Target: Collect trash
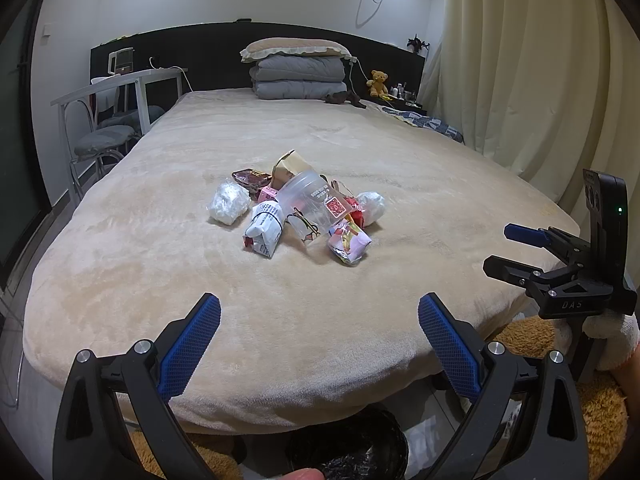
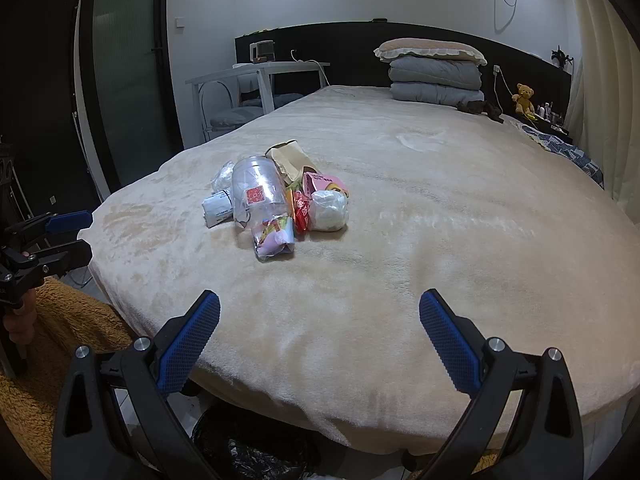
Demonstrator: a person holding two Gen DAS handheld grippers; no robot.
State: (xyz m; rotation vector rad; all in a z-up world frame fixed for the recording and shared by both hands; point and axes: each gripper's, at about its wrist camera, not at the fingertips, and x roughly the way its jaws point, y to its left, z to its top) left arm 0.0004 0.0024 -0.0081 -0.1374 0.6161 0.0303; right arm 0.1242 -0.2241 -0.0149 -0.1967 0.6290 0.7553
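Trash point(image 1: 300, 210) lies in one loose heap on the cream bed point(image 1: 160, 272), toward the middle and well beyond both grippers. Nearest, below the foot of the bed, a bin lined with a black bag point(image 1: 352, 456) stands on the floor. The left gripper point(image 1: 320, 320) hangs over the foot edge with its jaws spread wide and nothing between them; the right gripper point(image 2: 320, 320) does the same to its right, jaws likewise wide apart and bare. In the heap, a crumpled colourful wrapper point(image 1: 348, 244) lies closest, with a squashed white carton point(image 1: 264, 232) to its left. A clear plastic cup point(image 1: 312, 200) lies on its side across the middle. A white plastic wad point(image 1: 228, 202) sits at the left edge, another white wad point(image 1: 372, 206) at the right. Behind them are a dark red wrapper point(image 1: 250, 178) and a torn brown paper bag point(image 1: 290, 164). Far off, folded grey quilts topped by a pillow point(image 1: 296, 50) rest against the dark headboard, a teddy bear point(image 1: 378, 82) to their right.
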